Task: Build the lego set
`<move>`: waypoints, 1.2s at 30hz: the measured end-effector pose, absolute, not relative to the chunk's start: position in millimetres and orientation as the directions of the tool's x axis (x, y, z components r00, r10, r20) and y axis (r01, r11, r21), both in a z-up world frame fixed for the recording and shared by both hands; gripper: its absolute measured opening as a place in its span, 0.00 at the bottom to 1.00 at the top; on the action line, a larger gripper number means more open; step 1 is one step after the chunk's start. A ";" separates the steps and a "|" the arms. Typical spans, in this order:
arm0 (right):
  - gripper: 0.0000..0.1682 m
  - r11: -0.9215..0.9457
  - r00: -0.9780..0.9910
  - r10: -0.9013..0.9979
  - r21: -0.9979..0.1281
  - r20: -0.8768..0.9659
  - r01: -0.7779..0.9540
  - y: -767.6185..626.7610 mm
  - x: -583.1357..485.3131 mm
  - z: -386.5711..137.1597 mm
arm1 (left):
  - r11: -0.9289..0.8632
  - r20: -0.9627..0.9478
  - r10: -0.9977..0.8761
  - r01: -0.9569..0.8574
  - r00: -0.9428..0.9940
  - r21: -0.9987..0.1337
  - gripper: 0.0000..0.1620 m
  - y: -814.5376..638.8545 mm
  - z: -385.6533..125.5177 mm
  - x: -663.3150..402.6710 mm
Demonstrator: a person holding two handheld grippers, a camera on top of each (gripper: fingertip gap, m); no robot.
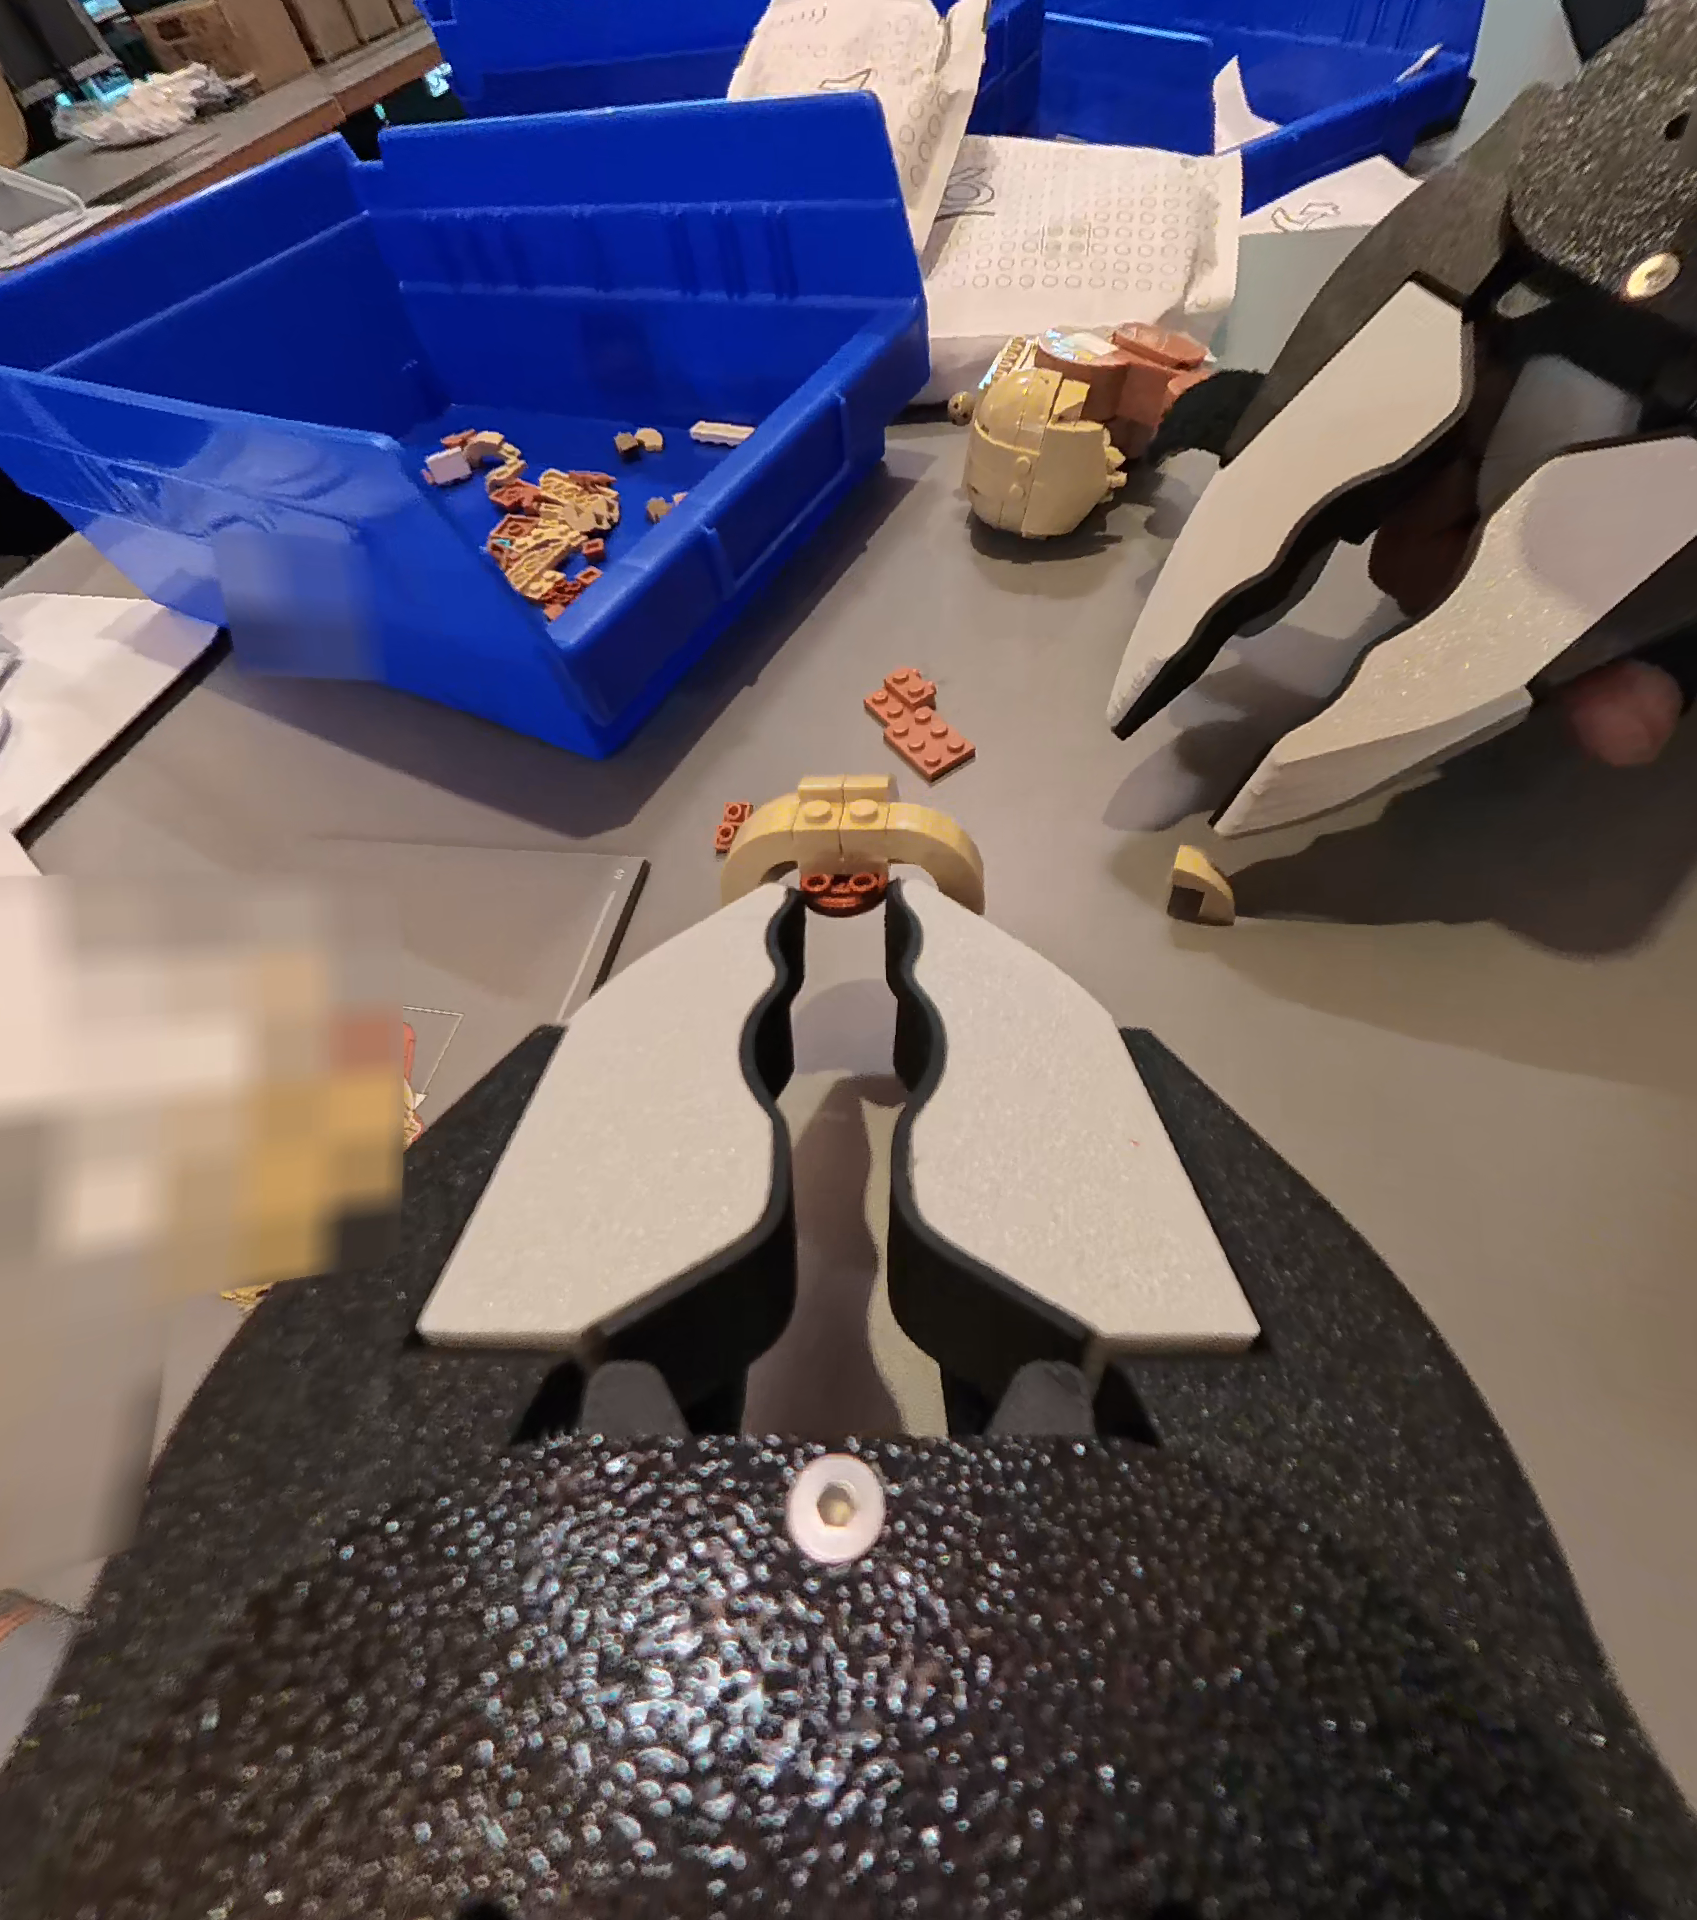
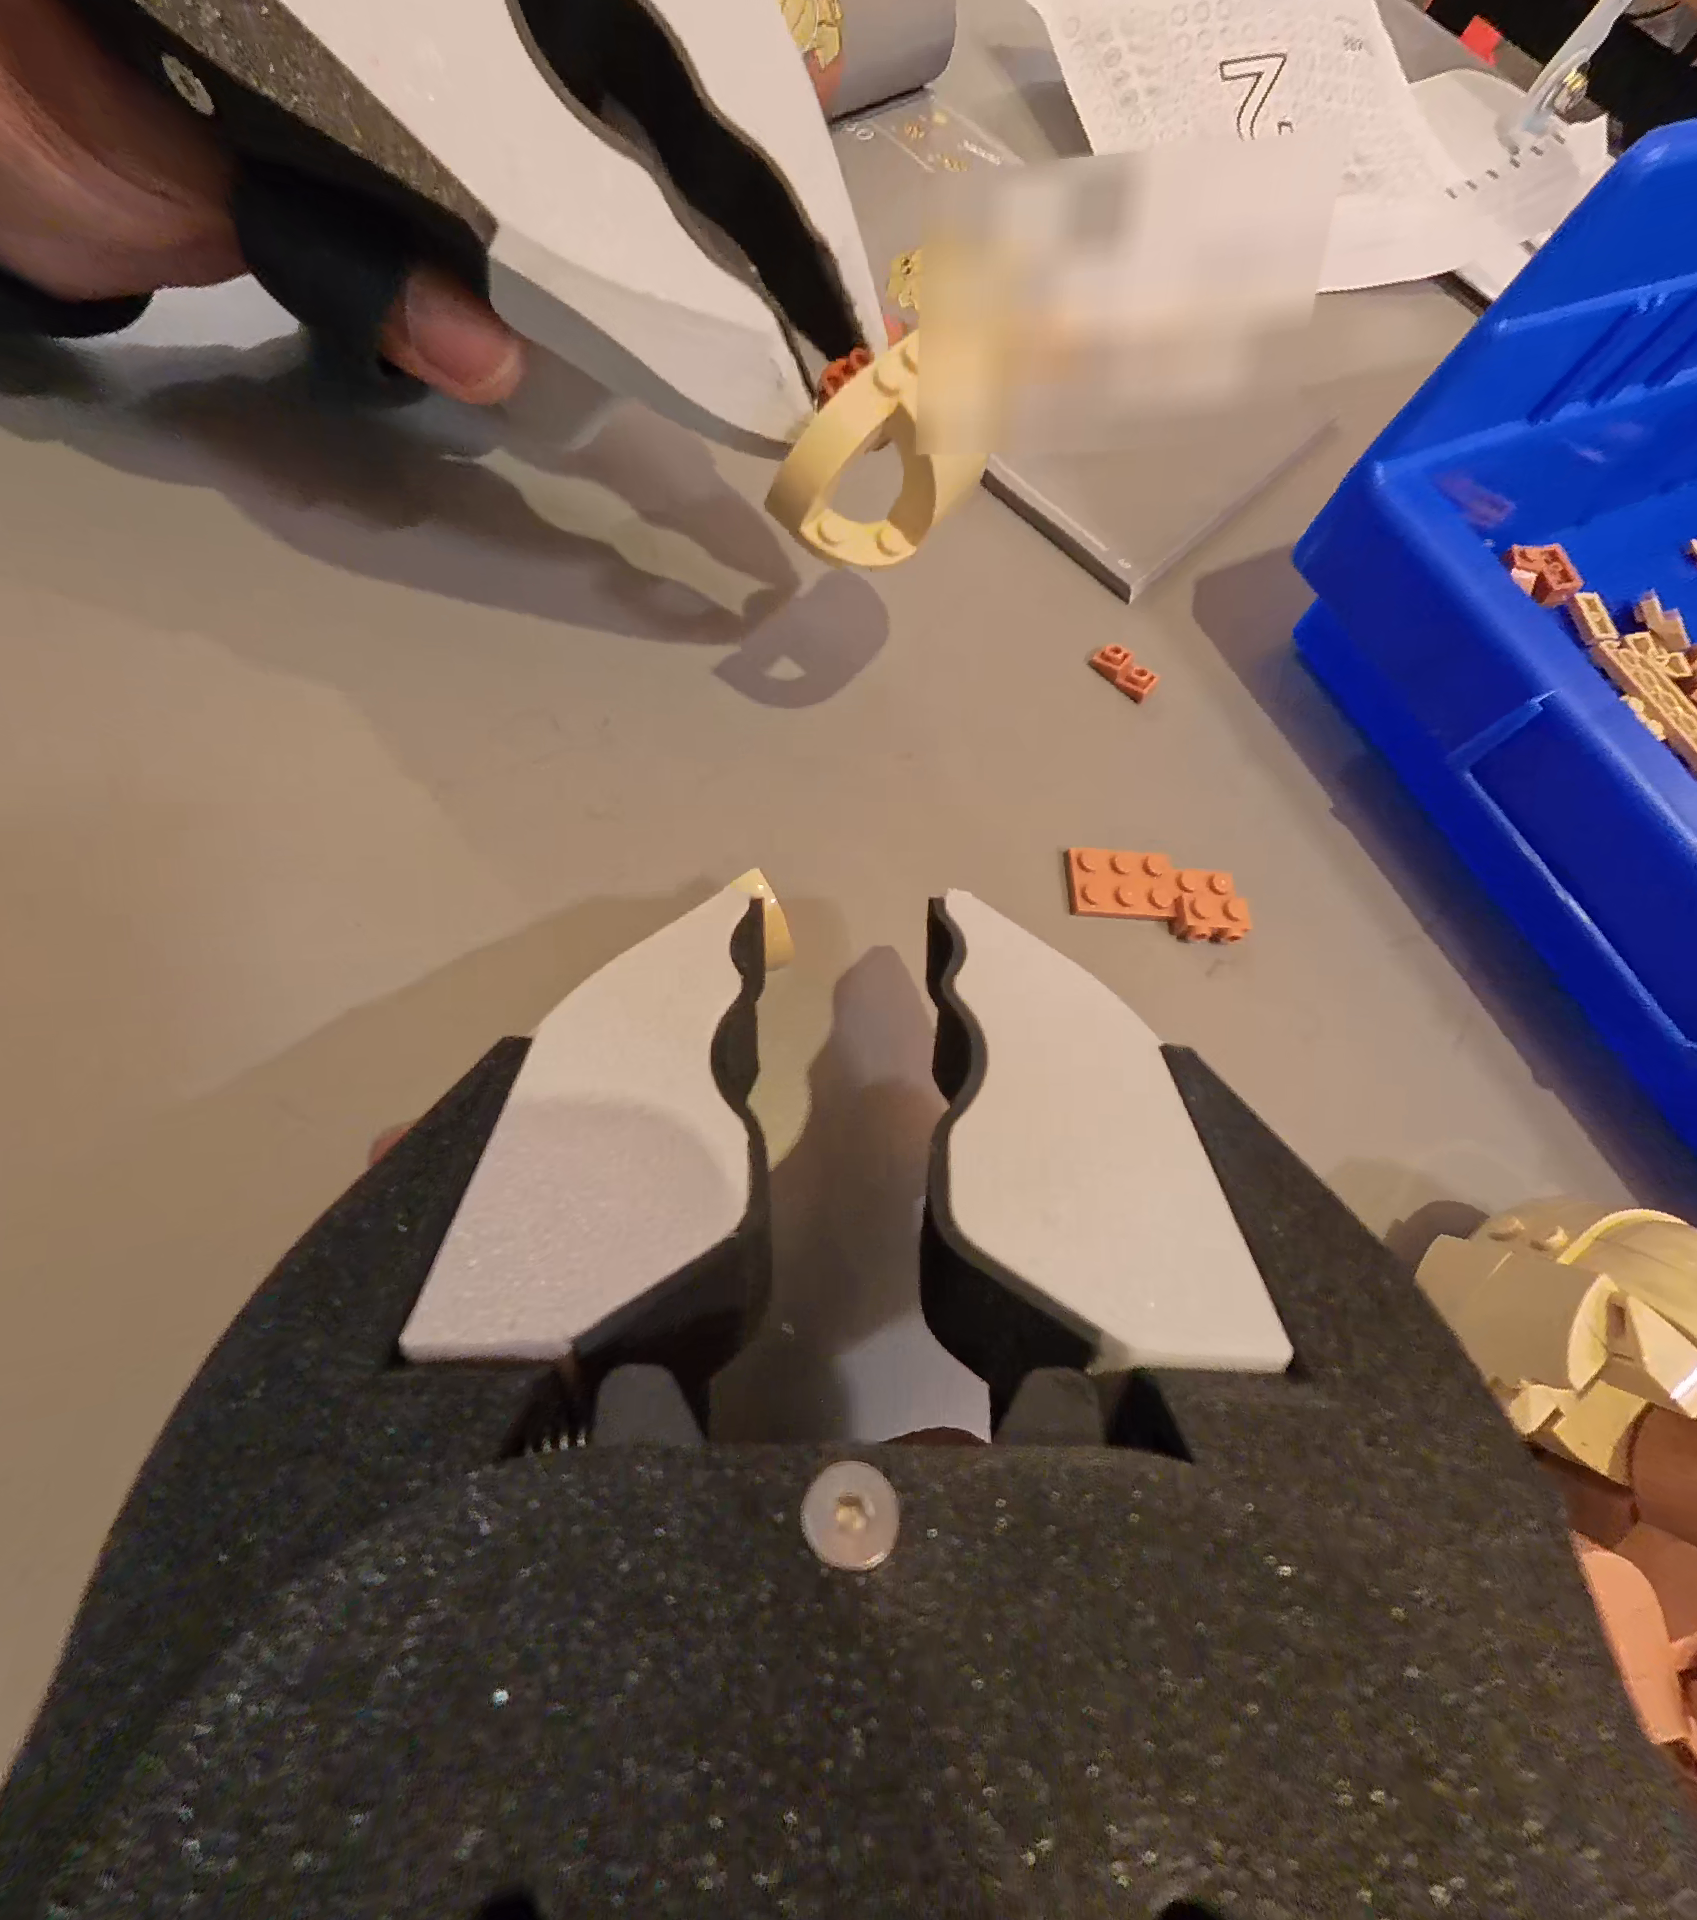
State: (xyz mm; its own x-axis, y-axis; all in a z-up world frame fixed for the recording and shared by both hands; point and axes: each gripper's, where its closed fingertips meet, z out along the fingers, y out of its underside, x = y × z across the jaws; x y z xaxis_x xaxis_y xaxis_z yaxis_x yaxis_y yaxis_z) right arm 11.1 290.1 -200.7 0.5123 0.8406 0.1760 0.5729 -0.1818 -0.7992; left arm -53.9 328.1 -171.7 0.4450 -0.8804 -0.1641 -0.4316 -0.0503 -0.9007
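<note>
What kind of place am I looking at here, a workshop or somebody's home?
Likely a workroom set up for assembly rather than a home: a plain grey table holds blue plastic parts bins of loose bricks, printed instruction sheets lie beside them, and cardboard boxes are stacked behind.

Left gripper (image 1: 839, 899) fingertips pinched together, raised off surface; right gripper (image 2: 844, 914) jaws parted, tips lowered to surface.

The right tongs' left finger (image 2: 615, 1091) hides most of a small tan curved piece (image 2: 771, 920).
</note>
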 end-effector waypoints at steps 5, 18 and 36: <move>0.18 -0.207 0.517 0.839 -0.780 0.169 0.590 286.7 14.5 -204.9 | -0.046 -0.190 -0.870 -0.458 0.455 -0.888 0.09 329.7 -174.9 -56.7; 0.19 -0.282 0.543 0.826 -0.723 0.152 0.631 276.7 8.7 -216.7 | 0.006 -0.275 -0.868 -0.543 0.415 -0.839 0.09 325.2 -185.0 -53.3; 0.10 -0.334 0.553 0.828 -0.710 0.093 0.619 281.4 -3.2 -219.5 | 0.031 -0.280 -0.894 -0.575 0.350 -0.817 0.09 314.3 -191.2 -48.2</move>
State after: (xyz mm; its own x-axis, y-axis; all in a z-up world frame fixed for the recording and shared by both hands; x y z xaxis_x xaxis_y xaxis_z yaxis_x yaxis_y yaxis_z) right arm -3.2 281.4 -219.5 0.5531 0.8280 0.0927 0.6195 -0.3343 -0.7103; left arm -48.2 314.3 -191.2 0.3505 -0.8938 -0.2800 -0.5751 0.0306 -0.8175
